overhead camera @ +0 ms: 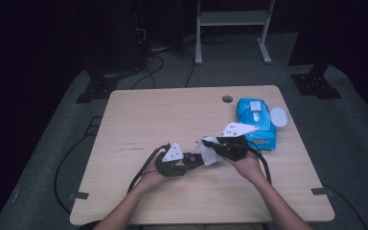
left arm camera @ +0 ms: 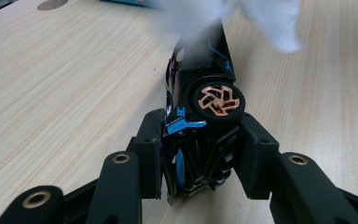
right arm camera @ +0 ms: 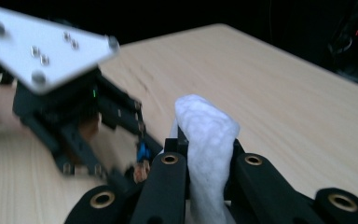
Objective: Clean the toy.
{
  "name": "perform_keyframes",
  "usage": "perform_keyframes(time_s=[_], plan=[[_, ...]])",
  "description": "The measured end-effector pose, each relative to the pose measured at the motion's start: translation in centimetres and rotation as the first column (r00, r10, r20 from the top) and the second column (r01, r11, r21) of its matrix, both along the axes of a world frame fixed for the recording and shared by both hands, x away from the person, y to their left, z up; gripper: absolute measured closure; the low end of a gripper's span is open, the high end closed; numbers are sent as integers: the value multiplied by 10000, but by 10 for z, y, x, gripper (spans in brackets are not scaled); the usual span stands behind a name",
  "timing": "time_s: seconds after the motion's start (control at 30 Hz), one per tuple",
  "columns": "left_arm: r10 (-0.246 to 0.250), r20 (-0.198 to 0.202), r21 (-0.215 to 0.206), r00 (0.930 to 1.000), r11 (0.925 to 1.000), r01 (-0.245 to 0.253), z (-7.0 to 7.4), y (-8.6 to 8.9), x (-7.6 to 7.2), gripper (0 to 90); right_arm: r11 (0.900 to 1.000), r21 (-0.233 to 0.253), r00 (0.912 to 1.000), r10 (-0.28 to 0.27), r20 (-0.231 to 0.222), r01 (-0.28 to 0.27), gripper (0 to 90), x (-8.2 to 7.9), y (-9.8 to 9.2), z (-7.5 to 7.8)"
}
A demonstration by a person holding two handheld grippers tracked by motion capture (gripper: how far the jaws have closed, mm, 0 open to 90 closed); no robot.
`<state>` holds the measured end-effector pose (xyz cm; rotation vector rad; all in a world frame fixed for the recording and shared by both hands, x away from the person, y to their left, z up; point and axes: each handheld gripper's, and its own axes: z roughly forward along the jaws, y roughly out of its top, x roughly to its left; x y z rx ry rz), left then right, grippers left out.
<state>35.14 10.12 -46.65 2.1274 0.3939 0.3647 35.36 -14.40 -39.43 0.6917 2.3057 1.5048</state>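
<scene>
A small black toy car (left arm camera: 200,107) with blue trim and an orange-spoked wheel is clamped on its side in my left gripper (left arm camera: 200,154). In the high view this gripper (overhead camera: 191,162) holds the car (overhead camera: 190,158) just above the table's front middle. My right gripper (right arm camera: 205,149) is shut on a white wipe (right arm camera: 207,140). The wipe (overhead camera: 208,151) hangs against the car's far end, with the right gripper (overhead camera: 215,147) just to its right. The blurred wipe (left arm camera: 261,18) covers the car's front in the left gripper view.
A blue pack of wipes (overhead camera: 255,122) with its round lid open lies at the right of the wooden table (overhead camera: 163,115). A cable hole (overhead camera: 227,99) sits near the far edge. Cables trail off the table's left side.
</scene>
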Motion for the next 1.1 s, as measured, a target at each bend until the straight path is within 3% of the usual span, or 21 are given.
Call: perform_keyframes(time_s=[0.07, 0.13, 0.17, 0.23, 0.27, 0.33, 0.43, 0.57, 0.63, 0.87, 1.0, 1.1], plan=[[12, -76, -86, 10000, 10000, -13, 0, 0, 0, 577, 9996, 265, 10000, -10, 99, 7, 849, 1, 10, -2], [-1, -110, -108, 9999, 9999, 0, 0, 1, 1, 576, 9997, -244, 9996, 57, 277, -50, 844, 1, 19, -10], [7, -104, -112, 9999, 9999, -8, 0, 1, 1, 576, 9987, -461, 9997, 208, 88, -204, 842, 2, 22, -15], [6, -114, -118, 9999, 9999, -7, 0, 1, 0, 572, 9928, -1166, 9995, 276, 139, -258, 775, 1, 26, -24], [-1, -123, -139, 9999, 9999, -1, 0, 1, 1, 567, 9913, -1281, 9995, 313, 75, -301, 738, 1, 25, -26], [-10, -119, -172, 9999, 9999, 8, 1, 2, 1, 567, 9907, -1306, 9992, 385, -75, -392, 651, -1, 23, -26], [12, -98, -234, 10000, 9997, -14, 1, 1, 1, 563, 9890, -1440, 9993, 361, 104, -343, 553, -4, 19, -20], [18, -70, -278, 10000, 9996, -20, 2, 2, 1, 561, 9879, -1546, 9992, 186, 362, -128, 518, -8, 10, -14], [22, -72, -275, 10000, 9996, -24, 2, 1, 1, 561, 9883, -1518, 9989, 233, 400, -170, 614, -10, 7, -13], [-10, -52, -298, 10000, 9996, 8, 1, 1, 1, 567, 9762, -2063, 9967, 747, 325, -665, 714, -11, 24, -29], [-62, -64, -265, 10000, 9996, 60, 1, 2, 1, 571, 9703, -2343, 9956, 755, 548, -606, 819, -10, 29, -34], [-141, -13, -237, 9999, 9996, 141, 1, 2, 1, 574, 9728, -2265, 9967, 613, 532, -478, 845, -11, 27, -35]])
